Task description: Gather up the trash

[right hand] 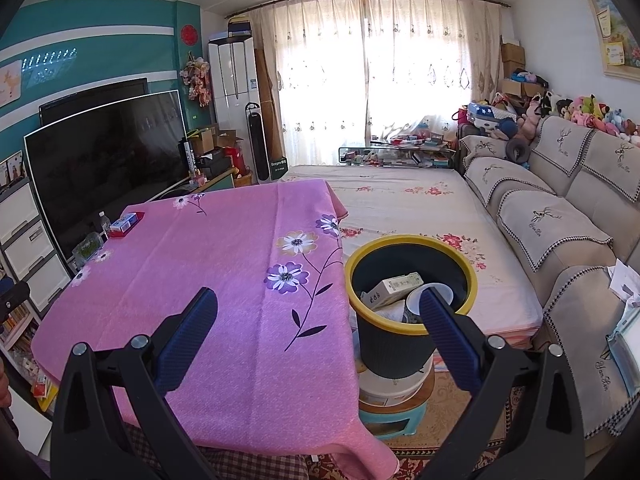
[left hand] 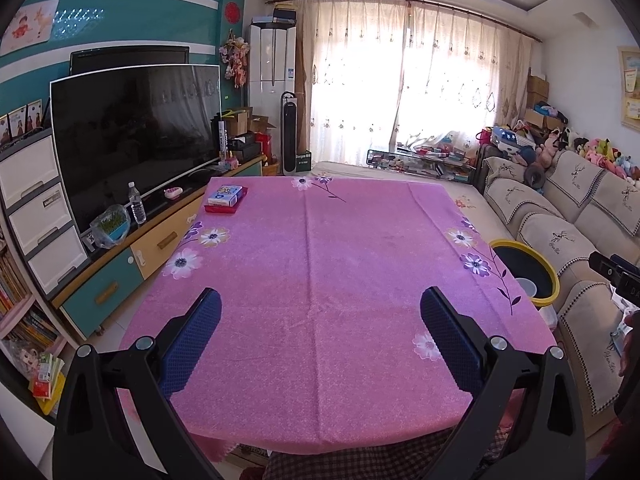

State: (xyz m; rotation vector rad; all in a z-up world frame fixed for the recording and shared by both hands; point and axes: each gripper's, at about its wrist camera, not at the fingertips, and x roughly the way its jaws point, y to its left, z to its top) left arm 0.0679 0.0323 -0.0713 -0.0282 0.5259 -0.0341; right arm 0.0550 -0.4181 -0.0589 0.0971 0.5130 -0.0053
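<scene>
Left gripper (left hand: 320, 328): jaws wide, empty.
Right gripper (right hand: 320, 320): jaws wide, empty.
Carton (right hand: 396, 286): in bin (right hand: 472, 280); light, crushable; grip across narrow sides.
Paper cup (right hand: 412, 304): beside carton; flimsy; pinch rim.

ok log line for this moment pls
left gripper open, empty | right gripper open, empty | bin holds carton, cup | card box on table

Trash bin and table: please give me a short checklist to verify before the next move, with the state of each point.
1. Left tongs open, holding nothing: ok.
2. Right tongs open, holding nothing: ok.
3. Trash bin upright beside the table: ok.
4. Bin holds a box and a cup; room remains: ok.
5. Blue box on red tray at far left corner: trash or not, cannot tell.
</scene>
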